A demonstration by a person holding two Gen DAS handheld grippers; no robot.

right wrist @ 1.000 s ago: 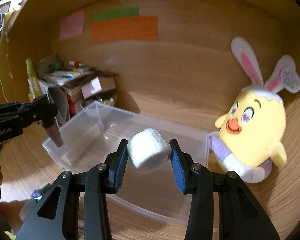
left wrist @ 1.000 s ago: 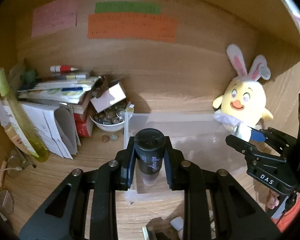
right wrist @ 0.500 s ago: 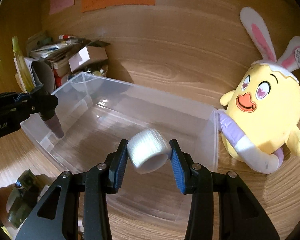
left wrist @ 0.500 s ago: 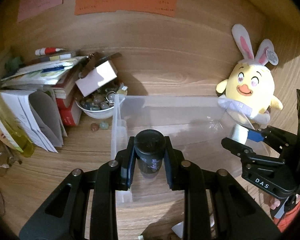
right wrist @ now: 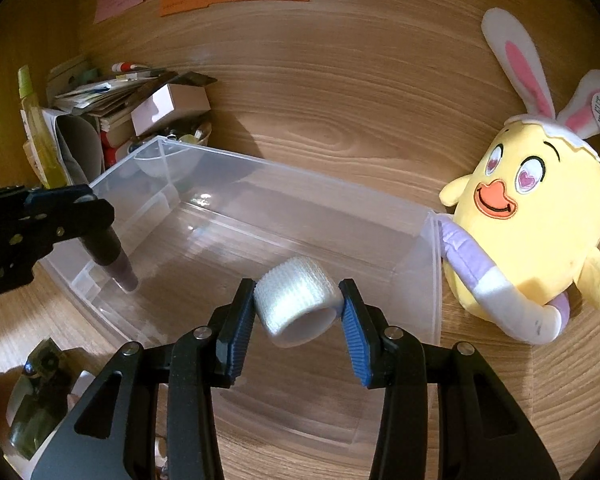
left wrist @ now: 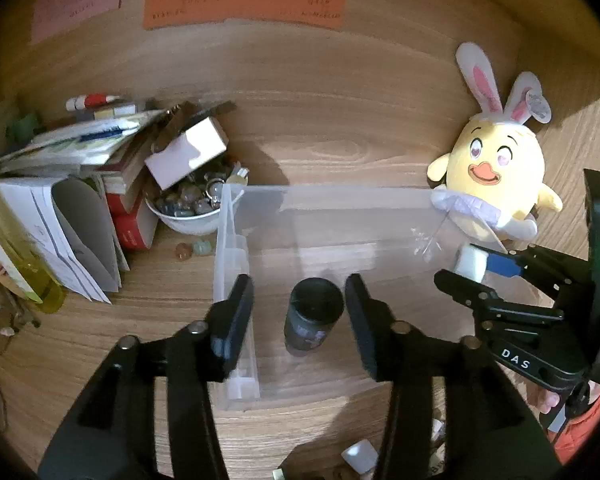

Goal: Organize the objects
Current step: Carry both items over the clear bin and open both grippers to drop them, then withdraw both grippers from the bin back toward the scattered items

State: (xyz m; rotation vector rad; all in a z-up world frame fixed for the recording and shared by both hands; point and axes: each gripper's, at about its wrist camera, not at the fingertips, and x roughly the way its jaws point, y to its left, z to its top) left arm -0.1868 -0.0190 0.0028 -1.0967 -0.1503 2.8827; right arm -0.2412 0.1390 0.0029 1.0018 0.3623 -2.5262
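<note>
A clear plastic bin sits on the wooden desk. Inside it, near the left wall, a dark tube with a black cap stands on end. My left gripper straddles the cap; its jaws are opening and stand clear of the tube on both sides. My right gripper hovers over the bin's right half with a white mesh tape roll between its blue pads. Those jaws are starting to ease open, but both pads still touch the roll.
A yellow plush chick with bunny ears leans against the bin's right end. Left of the bin are a white bowl of stones, a small white box, stacked books and papers and a yellow-green bottle. Small clutter lies at the near edge.
Both grippers came down over the bin. My left gripper's jaws spread apart and let go of the dark tube, which now stands in the bin. The right gripper keeps the roll.
</note>
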